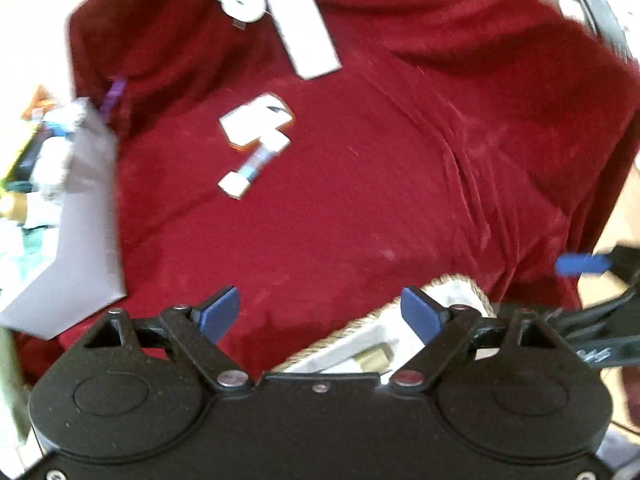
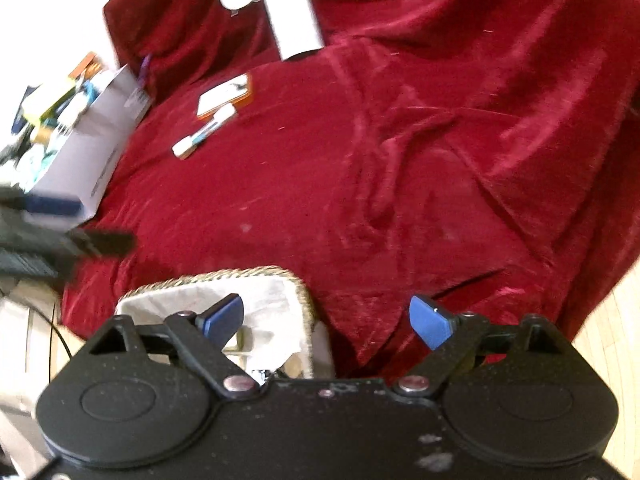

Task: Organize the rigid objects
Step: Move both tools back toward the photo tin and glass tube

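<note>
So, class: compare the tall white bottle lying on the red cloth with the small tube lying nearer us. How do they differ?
The white bottle is much larger and plain white; the small tube is thin with a blue band. The bottle lies alone at the far end; the tube touches an orange-edged card. Both lie flat on the red cloth.

My left tool [image 1: 320, 312] hangs with blue pads spread and empty above the wrinkled red velvet cloth [image 1: 360, 200], a woven rope-rimmed basket with white lining [image 1: 360, 336] beneath; beyond lie a white cylindrical bottle [image 1: 298, 20] and a small white tube [image 1: 252, 164].
</note>
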The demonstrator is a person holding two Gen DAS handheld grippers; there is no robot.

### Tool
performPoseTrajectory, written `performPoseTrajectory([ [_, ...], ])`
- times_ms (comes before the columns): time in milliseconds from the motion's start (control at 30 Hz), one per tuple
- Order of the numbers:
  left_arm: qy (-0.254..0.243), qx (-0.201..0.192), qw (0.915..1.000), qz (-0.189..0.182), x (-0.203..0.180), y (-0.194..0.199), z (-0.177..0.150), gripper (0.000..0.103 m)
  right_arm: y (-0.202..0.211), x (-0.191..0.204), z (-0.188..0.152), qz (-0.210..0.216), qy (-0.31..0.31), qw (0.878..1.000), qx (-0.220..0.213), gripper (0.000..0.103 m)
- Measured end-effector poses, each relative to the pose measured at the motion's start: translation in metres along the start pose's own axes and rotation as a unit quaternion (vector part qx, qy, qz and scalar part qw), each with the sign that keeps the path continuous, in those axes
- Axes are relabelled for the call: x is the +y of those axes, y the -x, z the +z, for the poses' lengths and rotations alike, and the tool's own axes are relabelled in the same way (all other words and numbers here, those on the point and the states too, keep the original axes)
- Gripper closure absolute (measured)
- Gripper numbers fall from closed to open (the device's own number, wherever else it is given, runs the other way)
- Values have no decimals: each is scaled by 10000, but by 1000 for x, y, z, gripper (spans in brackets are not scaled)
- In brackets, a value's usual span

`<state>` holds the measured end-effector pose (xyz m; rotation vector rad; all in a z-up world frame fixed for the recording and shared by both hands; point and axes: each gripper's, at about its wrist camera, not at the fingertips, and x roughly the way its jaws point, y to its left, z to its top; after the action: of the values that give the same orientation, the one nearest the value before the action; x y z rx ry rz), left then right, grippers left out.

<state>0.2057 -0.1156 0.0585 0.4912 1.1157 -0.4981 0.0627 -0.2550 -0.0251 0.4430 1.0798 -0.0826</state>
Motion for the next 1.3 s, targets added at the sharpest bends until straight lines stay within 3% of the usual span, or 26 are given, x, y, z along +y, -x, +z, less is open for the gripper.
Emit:
performPoseTrajectory([
  [133,300,-462,9974,454,27,52,2,19,-9,18,5,278,439,9985,197,12],
  [267,519,-970,9895,940,46,103,-10,17,-15,39,12,528,941,9936,324,11],
  [433,1110,-1569,9725,1317,64,153,-40,13,-22,59,20,747,1388,9866,434,11],
  [567,1729,-1844,9583,1333,74,164,-71,8,-30,73,28,872,1610,9819,479,11],
  [733,2385,-1837,9477,1059,84,137,-96,8,-33,89,41,830,1913,9779,163,10],
  [933,3228,-1994,9210,888,106,89,-104,9,-48,100,77,670,1937,9783,-314,9],
  [967,3280,-1976,9195,884,109,80,-102,9,-51,103,84,600,1933,9785,-391,9],
  [1067,3411,-1820,9176,924,115,50,-94,10,-62,106,102,452,1959,9774,-660,9],
  [1300,3138,-1283,9345,1085,119,-30,-66,10,-110,124,136,213,2232,9676,-1165,0],
])
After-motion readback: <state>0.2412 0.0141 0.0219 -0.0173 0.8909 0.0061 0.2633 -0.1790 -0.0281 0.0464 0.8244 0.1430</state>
